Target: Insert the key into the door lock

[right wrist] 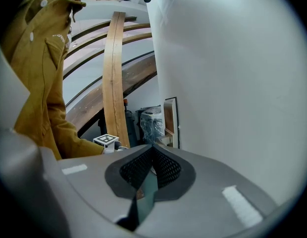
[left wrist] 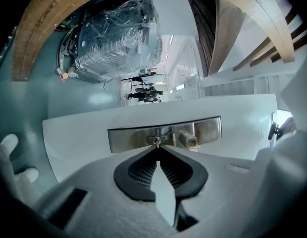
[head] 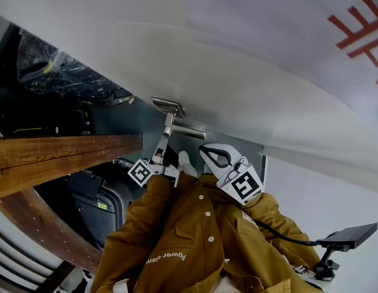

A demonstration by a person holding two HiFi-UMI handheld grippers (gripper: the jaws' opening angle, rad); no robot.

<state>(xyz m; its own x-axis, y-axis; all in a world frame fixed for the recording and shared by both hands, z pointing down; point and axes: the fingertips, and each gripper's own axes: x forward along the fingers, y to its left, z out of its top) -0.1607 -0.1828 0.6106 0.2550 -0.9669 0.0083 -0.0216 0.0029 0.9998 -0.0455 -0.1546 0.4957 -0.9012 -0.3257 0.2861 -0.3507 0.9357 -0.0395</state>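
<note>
My left hand-held gripper (left wrist: 156, 151) is clamping the key (left wrist: 156, 145), tip at the lock (left wrist: 153, 140). My right hand-held gripper (right wrist: 152, 150) is sitting closed, empty.

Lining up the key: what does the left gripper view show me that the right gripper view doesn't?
Only the left gripper view: the metal lock plate, its keyhole, and the left tongs shut on what looks like the key, tip at the keyhole. Only the right gripper view: the mustard jacket, the left gripper's marker cube, and the right tongs shut, empty. Both: curved wooden beams and a plastic-wrapped bundle.
</note>
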